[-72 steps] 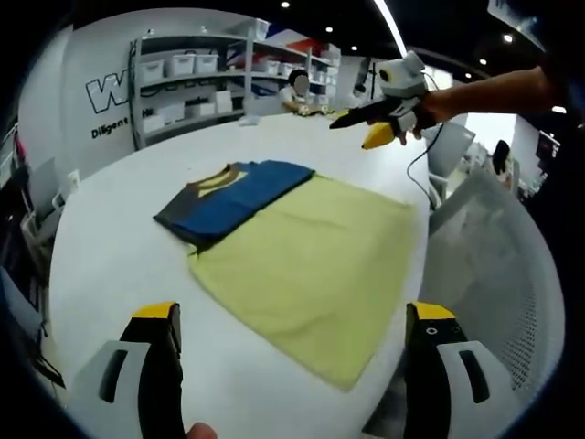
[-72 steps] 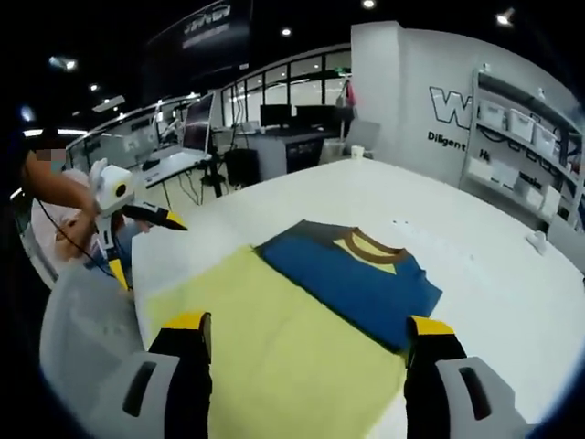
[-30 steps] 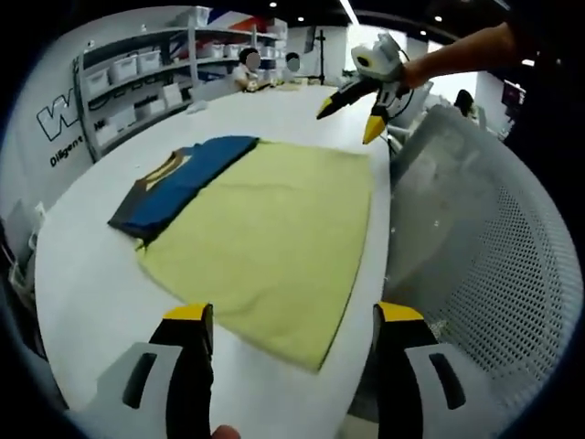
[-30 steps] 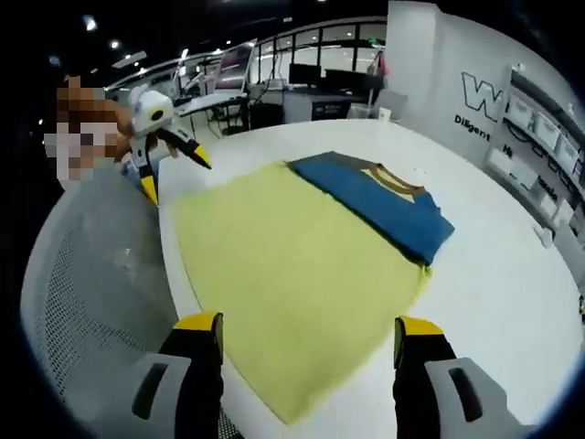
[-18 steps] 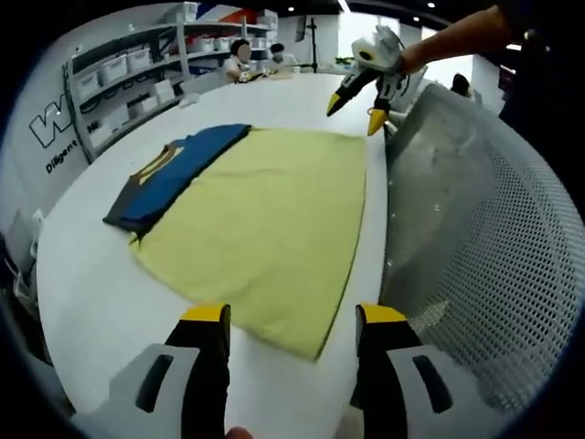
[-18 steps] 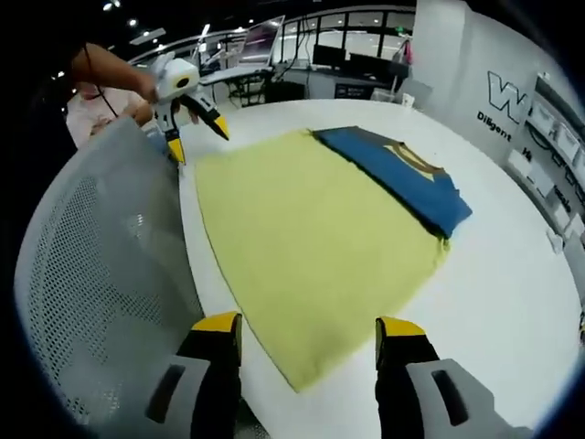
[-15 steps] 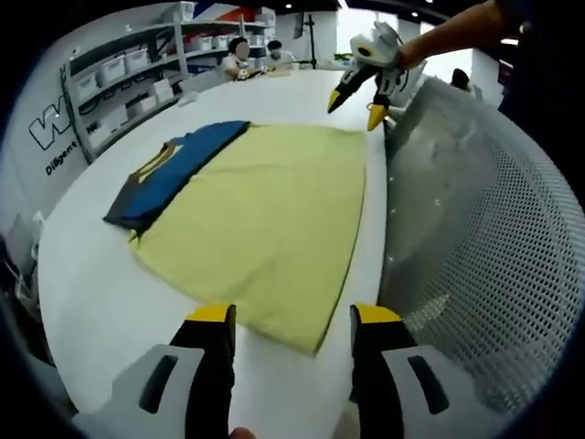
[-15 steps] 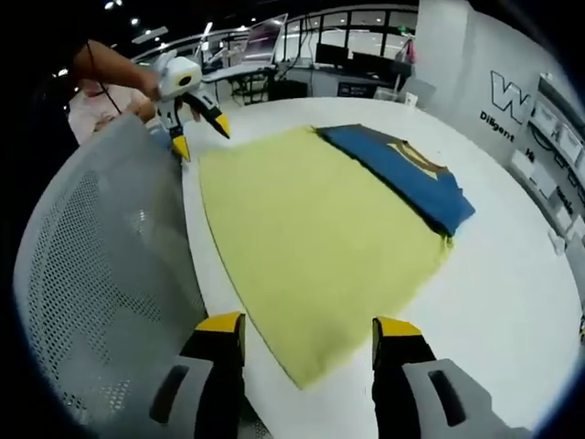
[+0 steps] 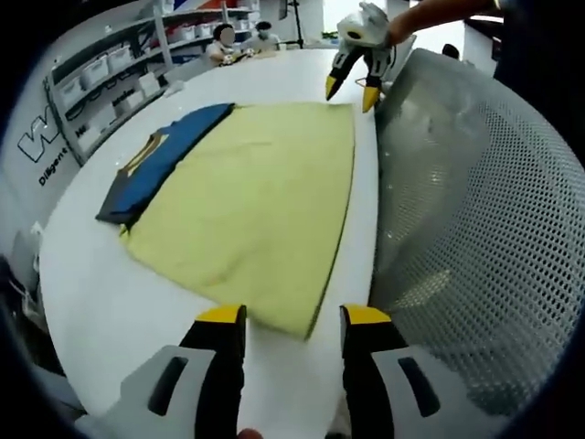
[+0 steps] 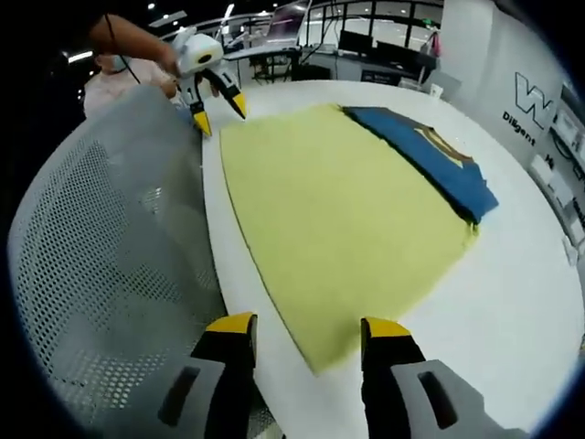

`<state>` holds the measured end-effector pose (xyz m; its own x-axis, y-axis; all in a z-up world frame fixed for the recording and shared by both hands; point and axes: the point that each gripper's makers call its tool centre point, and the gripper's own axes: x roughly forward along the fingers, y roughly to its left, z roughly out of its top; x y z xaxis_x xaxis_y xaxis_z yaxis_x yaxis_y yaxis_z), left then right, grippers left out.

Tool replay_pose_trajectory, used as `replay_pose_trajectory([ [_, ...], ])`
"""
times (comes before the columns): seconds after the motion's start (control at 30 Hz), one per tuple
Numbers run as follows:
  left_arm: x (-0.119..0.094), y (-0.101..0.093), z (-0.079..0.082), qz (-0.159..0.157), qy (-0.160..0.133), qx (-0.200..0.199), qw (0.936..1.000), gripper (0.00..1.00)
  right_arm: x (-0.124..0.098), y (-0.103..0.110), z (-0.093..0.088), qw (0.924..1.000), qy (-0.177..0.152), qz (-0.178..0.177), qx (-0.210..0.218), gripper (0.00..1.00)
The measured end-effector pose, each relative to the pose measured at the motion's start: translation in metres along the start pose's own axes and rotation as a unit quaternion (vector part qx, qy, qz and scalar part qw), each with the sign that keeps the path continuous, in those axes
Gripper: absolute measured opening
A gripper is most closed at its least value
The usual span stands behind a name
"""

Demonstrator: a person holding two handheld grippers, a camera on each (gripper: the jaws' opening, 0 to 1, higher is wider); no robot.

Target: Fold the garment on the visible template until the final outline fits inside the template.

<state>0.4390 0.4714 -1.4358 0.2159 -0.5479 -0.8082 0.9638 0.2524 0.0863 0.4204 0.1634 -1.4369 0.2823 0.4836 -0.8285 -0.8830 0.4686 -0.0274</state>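
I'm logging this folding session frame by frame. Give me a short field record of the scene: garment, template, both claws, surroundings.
garment: blue T-shirt with tan collar, folded, lying along the far edge of the template
template: pale yellow rectangular sheet, flat on the round white table
left claw: open, poised at the template's near corner
right claw: open, at the template's other near corner; in the left gripper view its jaws are apart above that corner
surroundings: white mesh chair back beside the table edge

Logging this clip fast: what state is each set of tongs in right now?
Left tongs: open, empty, at a corner of the yellow cloth.
Right tongs: open, empty, at another corner.
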Motion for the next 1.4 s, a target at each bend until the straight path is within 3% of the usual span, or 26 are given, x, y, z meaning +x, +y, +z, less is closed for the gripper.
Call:
replay_pose_trajectory([
  [0.33,0.004,0.000,-0.004,0.004,0.023,0.028,0.9993,0.29,-0.001,-0.003,-0.010,0.9995,0.020,0.004,-0.025,0.36],
  [0.53,0.005,-0.004,0.000,-0.008,0.029,0.043,0.9986,0.25,0.002,-0.003,-0.013,0.9953,0.046,0.014,-0.085,0.36],
  [0.7,0.007,-0.005,0.000,-0.021,0.035,0.057,0.9976,0.23,0.006,-0.005,-0.007,0.9936,0.050,0.021,-0.099,0.34],
  [0.8,0.007,-0.004,0.001,-0.021,0.041,0.057,0.9973,0.24,0.006,0.001,-0.008,0.9920,0.056,0.040,-0.106,0.23],
  [0.93,0.007,-0.004,-0.001,-0.031,0.044,0.038,0.9978,0.21,0.007,0.006,-0.009,0.9913,0.060,0.051,-0.105,0.16],
  [1.23,0.008,-0.001,-0.003,-0.046,0.060,0.041,0.9963,0.19,0.008,0.000,-0.008,0.9889,0.072,0.052,-0.119,0.07],
  [1.37,0.008,0.000,-0.003,-0.047,0.063,0.033,0.9964,0.16,0.011,-0.009,-0.006,0.9891,0.070,0.023,-0.128,0.00],
  [1.4,0.009,0.000,-0.002,-0.045,0.061,0.030,0.9966,0.15,0.011,-0.007,-0.007,0.9893,0.070,0.032,-0.124,0.00],
])
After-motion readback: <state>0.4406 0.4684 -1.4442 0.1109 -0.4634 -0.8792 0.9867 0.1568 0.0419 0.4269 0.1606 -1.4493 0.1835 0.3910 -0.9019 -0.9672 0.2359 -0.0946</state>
